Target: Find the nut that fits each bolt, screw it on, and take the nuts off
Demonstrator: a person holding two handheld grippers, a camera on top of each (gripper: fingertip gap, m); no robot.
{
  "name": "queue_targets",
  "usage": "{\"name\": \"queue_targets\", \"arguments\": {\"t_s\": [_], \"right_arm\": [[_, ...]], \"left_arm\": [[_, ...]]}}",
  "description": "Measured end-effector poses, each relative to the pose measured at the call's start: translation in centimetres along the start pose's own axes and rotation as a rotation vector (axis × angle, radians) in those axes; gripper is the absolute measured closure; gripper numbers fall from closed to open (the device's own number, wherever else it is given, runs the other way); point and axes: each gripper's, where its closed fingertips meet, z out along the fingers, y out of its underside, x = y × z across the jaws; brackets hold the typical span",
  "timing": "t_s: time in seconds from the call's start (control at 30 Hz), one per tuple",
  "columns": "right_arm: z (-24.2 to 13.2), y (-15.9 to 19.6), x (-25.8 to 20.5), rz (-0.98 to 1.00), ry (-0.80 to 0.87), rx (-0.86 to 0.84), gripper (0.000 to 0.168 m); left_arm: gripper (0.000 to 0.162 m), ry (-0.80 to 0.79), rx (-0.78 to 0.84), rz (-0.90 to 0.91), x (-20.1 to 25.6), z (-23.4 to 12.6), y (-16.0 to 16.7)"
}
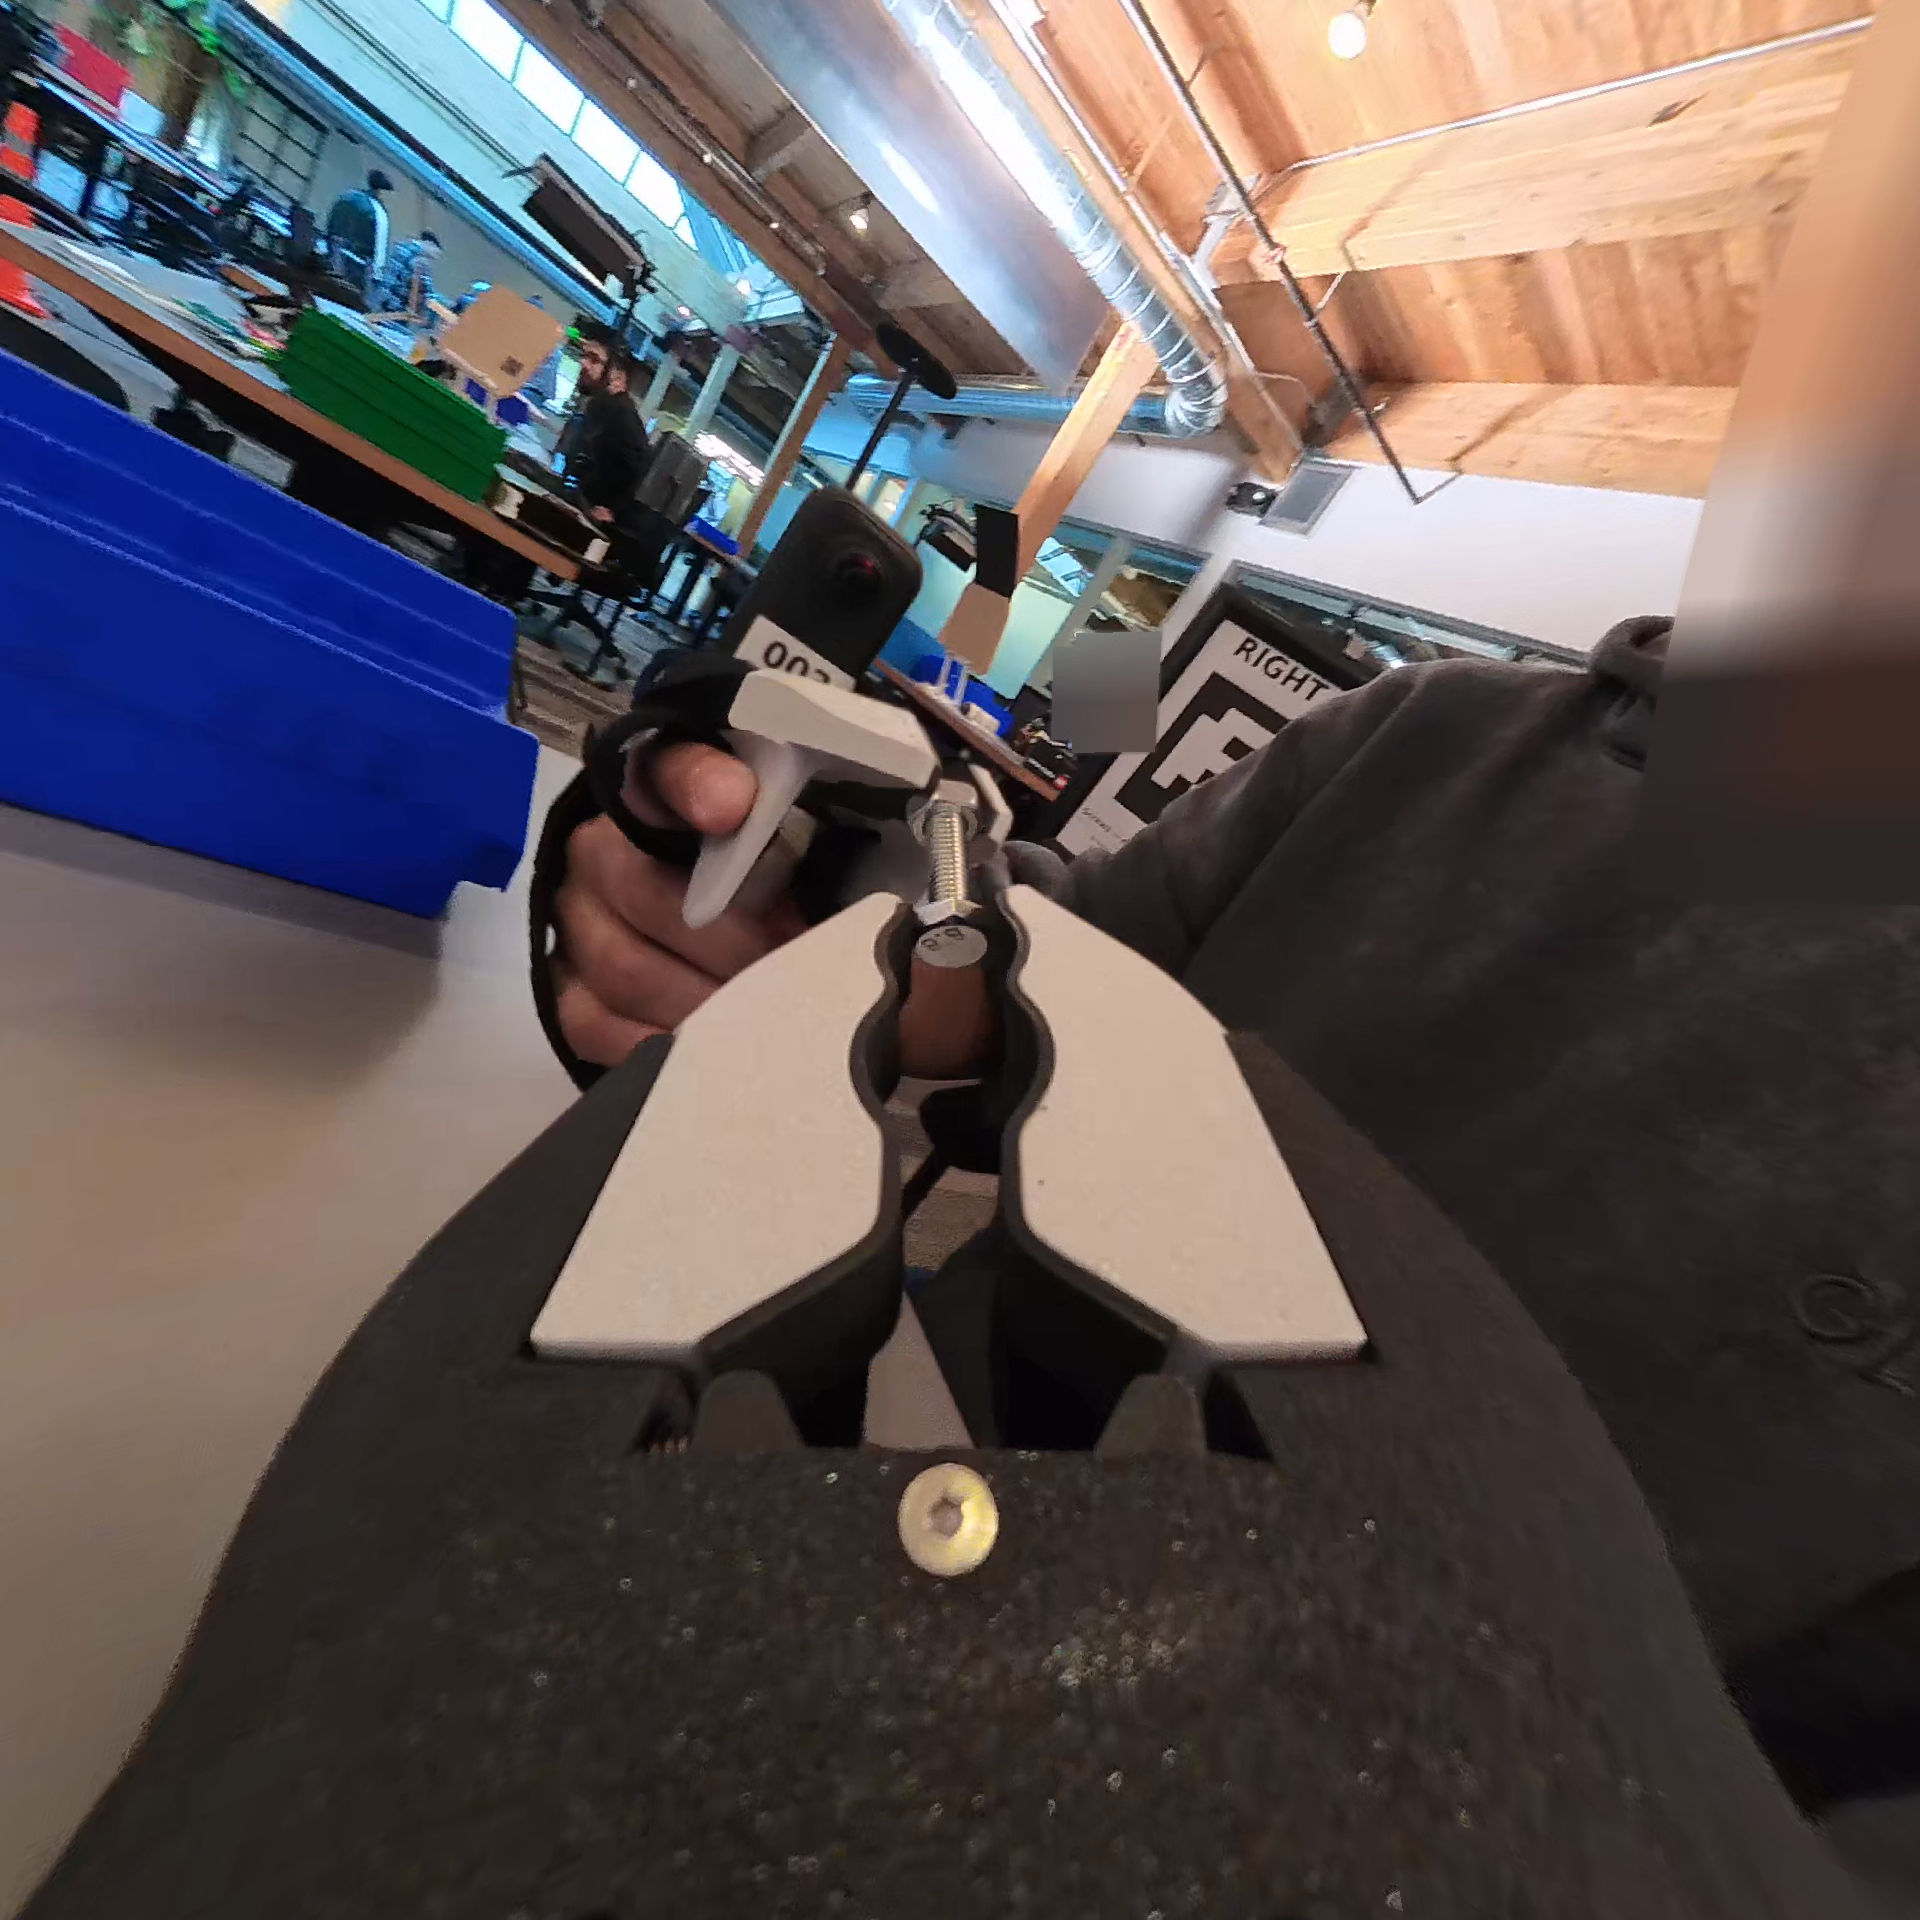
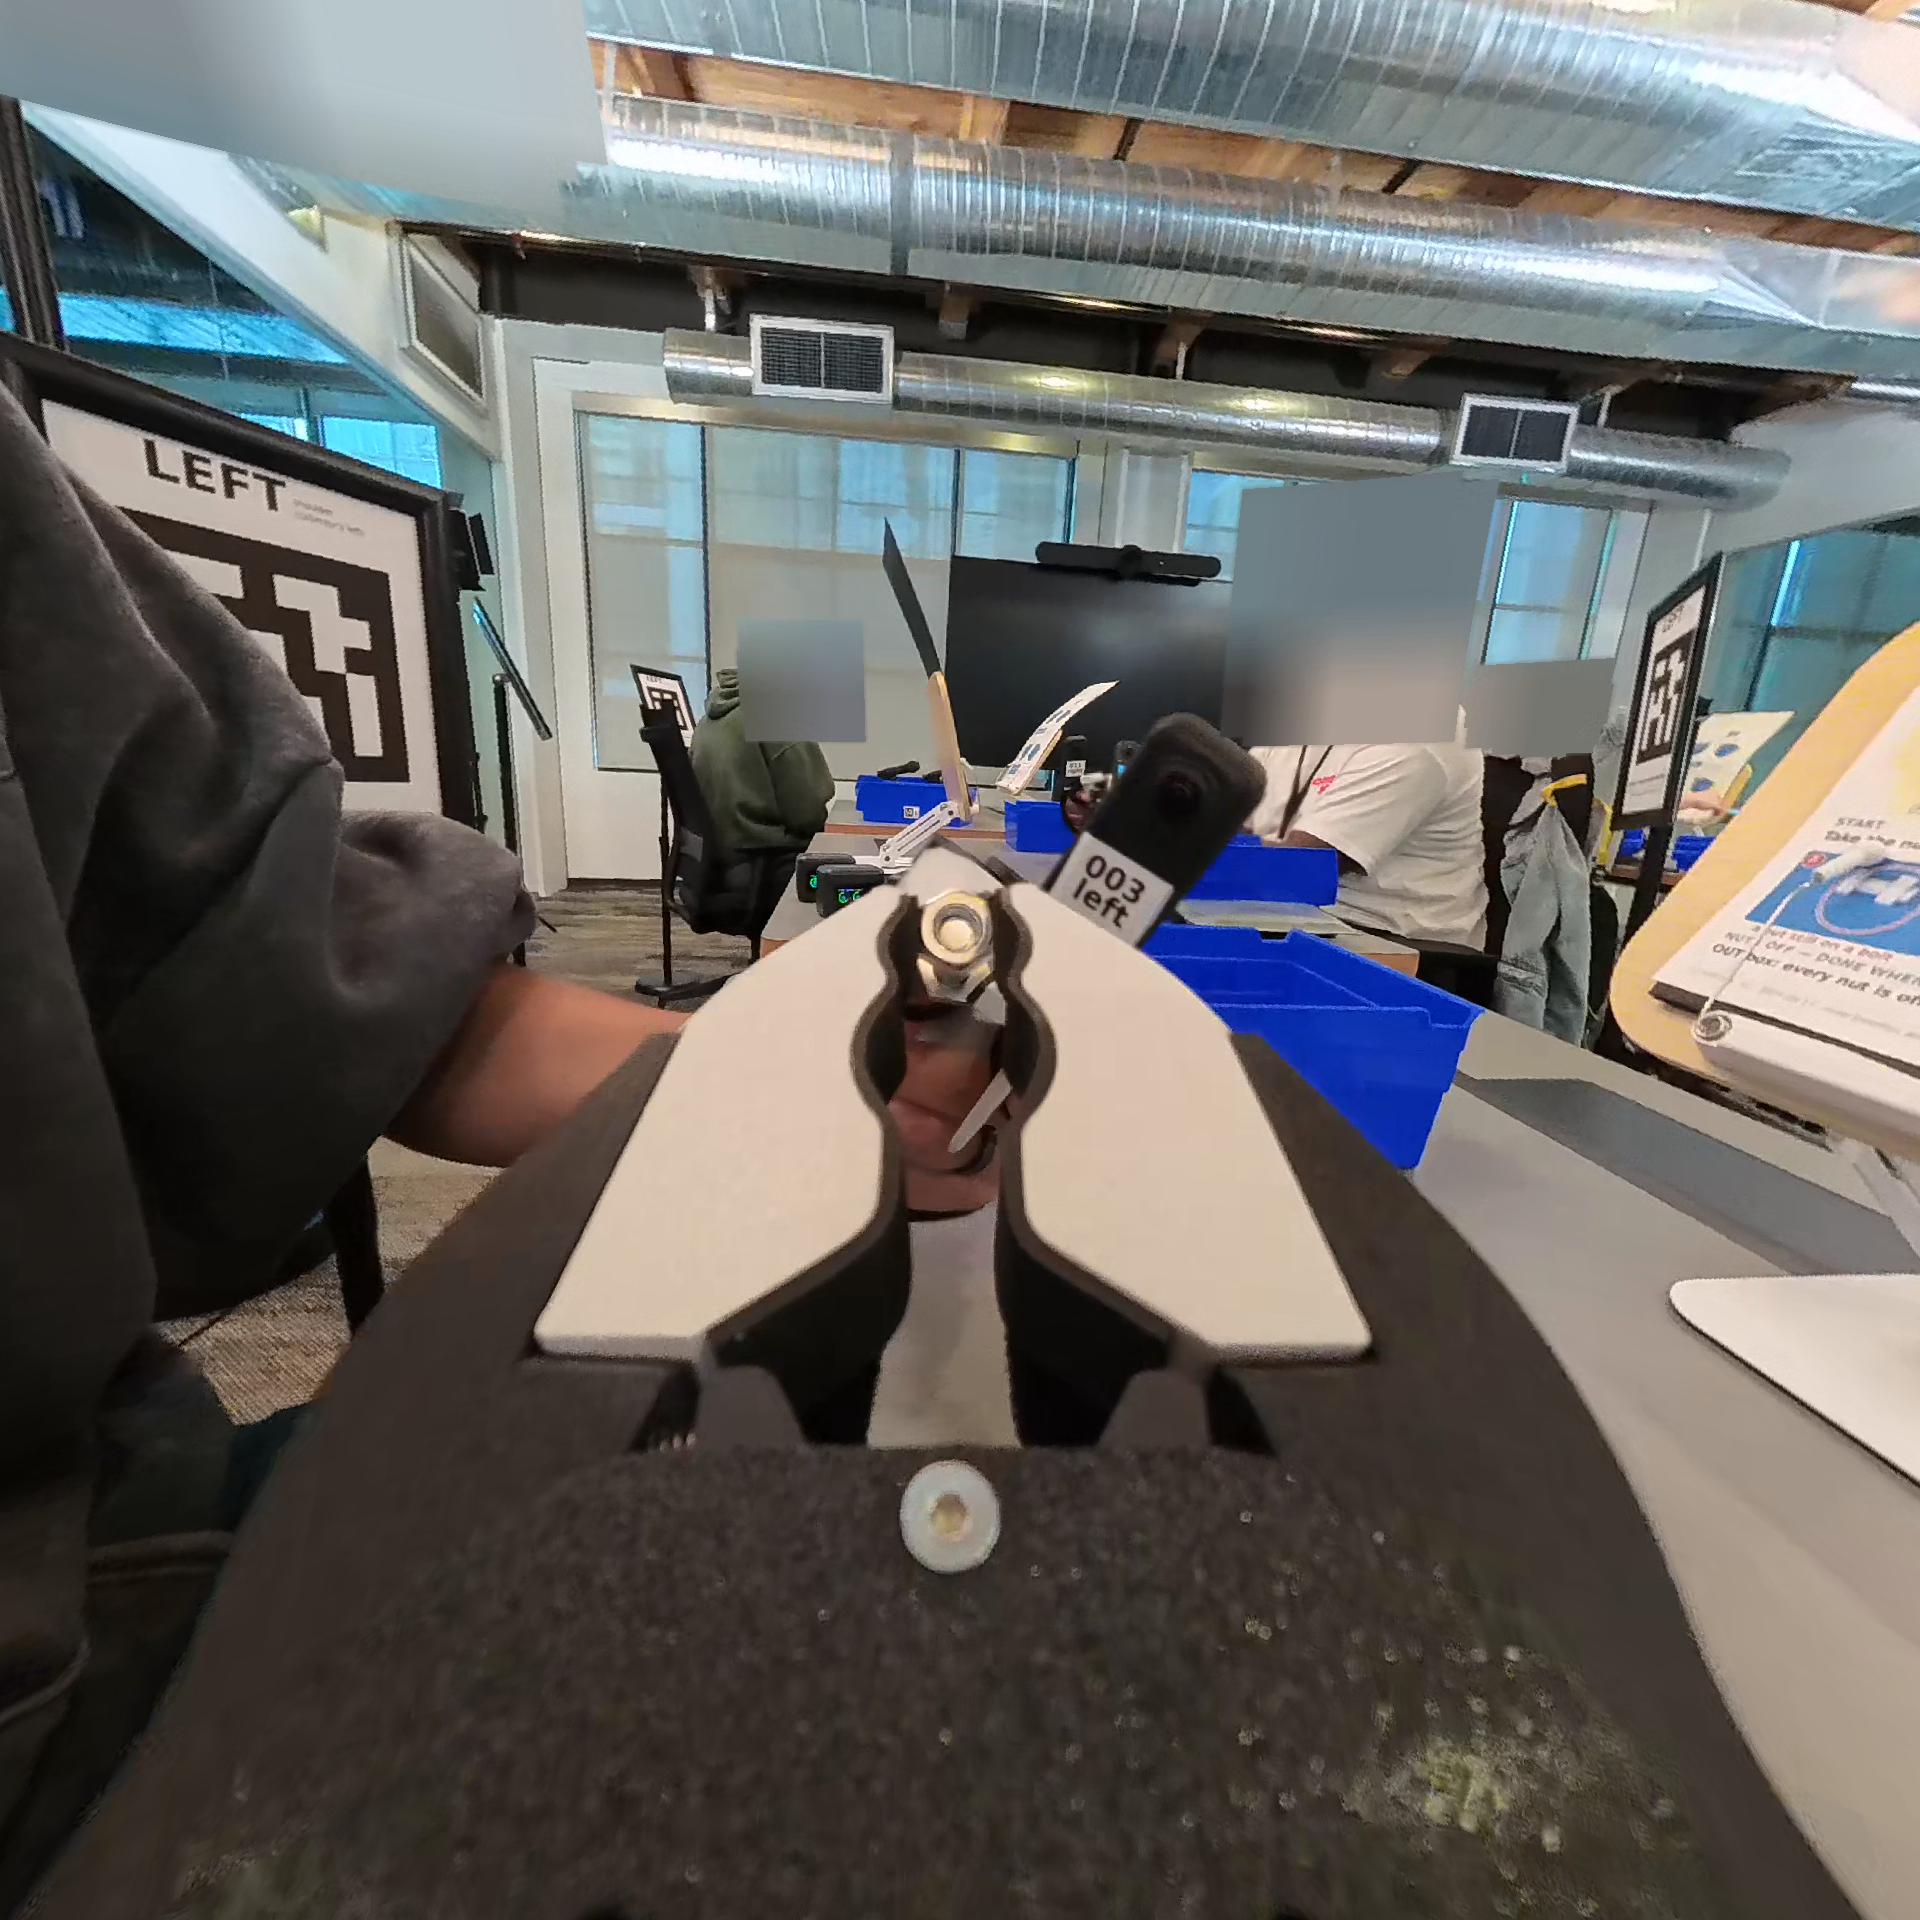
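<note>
Left claw (image 1: 948, 920) pinches the bolt (image 1: 948, 847) head, right claw (image 2: 951, 935) clamps its nut (image 2: 951, 932) (tips facing).

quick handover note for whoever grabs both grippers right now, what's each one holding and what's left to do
Left gripper: shut on the bolt, clamped at its head end, with the threaded shank pointing away toward the other gripper.
Right gripper: shut on the nut, which sits at the bolt's tip, seen end-on.
Both are held in the air over the grey table, facing each other. Blue bins sit behind.
Done: nut and bolt brought together, seemingly threaded. How far the nut is on, I cannot tell.
Left: finish turning this nut, take it off, then the other bolts and nuts, none in view.
</note>
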Motion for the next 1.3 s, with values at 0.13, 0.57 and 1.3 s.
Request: {"name": "queue_targets", "arguments": {"t_s": [0.13,0.57,1.3], "right_arm": [[-0.2,0.1,0.4,0.066,0.027,0.012,0.154],[-0.5,1.8,1.7,0.355,0.108,-0.037,0.154],[-1.7,5.8,4.3,1.029,0.345,-0.049,0.154]], "left_arm": [[0.148,-0.077,-0.018,0.053,-0.3,0.0,0.1],[0.148,-0.424,-0.207,0.284,-1.9,-0.7,0.7],[0.148,-0.889,-0.475,0.612,-5.8,-2.3,2.4]]}}
